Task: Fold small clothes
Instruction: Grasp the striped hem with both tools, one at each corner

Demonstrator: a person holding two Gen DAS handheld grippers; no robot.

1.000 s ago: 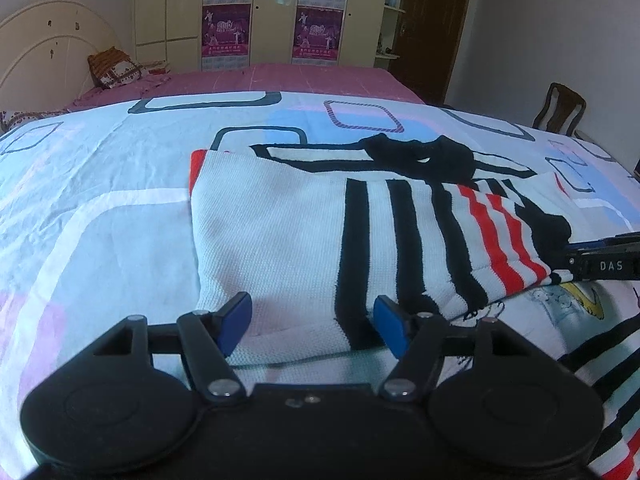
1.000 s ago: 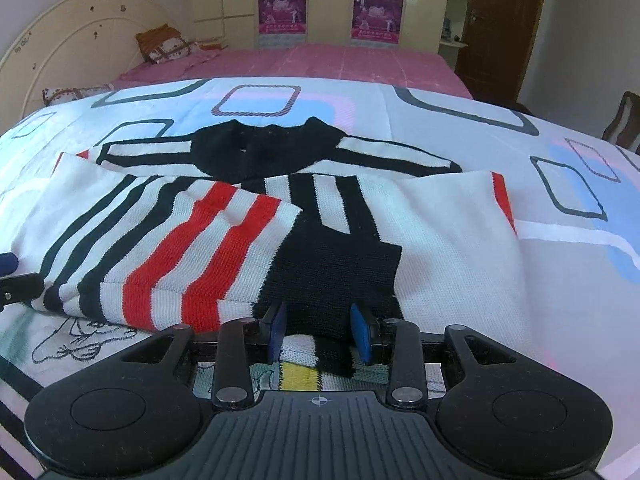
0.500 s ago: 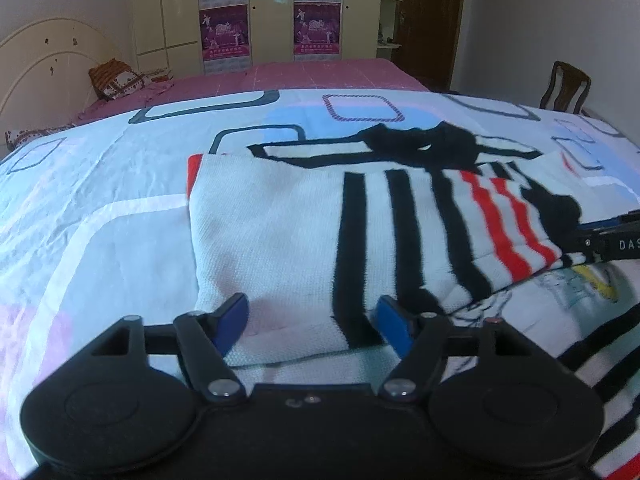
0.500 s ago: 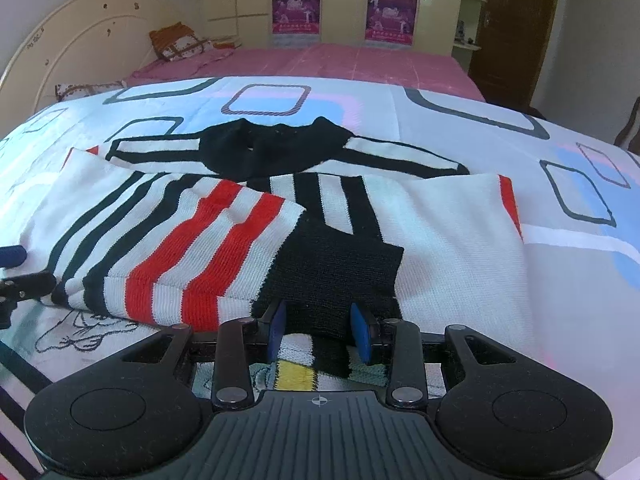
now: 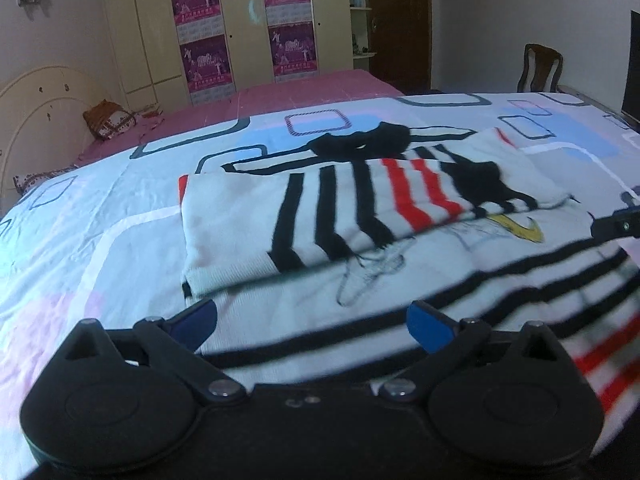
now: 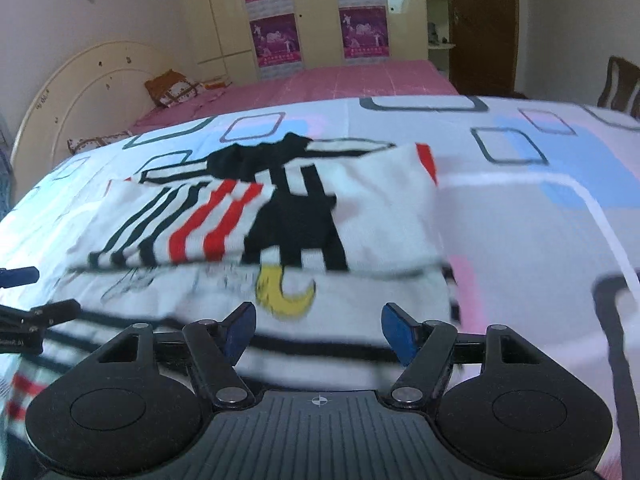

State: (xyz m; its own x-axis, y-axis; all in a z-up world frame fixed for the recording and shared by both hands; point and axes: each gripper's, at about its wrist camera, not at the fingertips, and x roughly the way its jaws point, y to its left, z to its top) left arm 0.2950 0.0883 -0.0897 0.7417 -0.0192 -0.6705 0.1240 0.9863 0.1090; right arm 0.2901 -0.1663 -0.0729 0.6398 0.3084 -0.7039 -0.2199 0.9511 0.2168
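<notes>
Left tool (image 5: pixel 312 326): matte black, round lobes, silver screws, blue fingertips (image 5: pixel 430 328); right tool (image 6: pixel 318 332): same, with ribbed grey housing.

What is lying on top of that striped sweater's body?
Its two sleeves are folded across the sweater. Below them show a yellow moon and line drawing; the rest of the print is covered.

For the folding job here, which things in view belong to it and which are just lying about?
Job:
striped sweater, sleeves folded in
left gripper, open
right gripper, open
bedspread under it

Lying about:
pillow
wooden chair
wardrobe posters
</notes>
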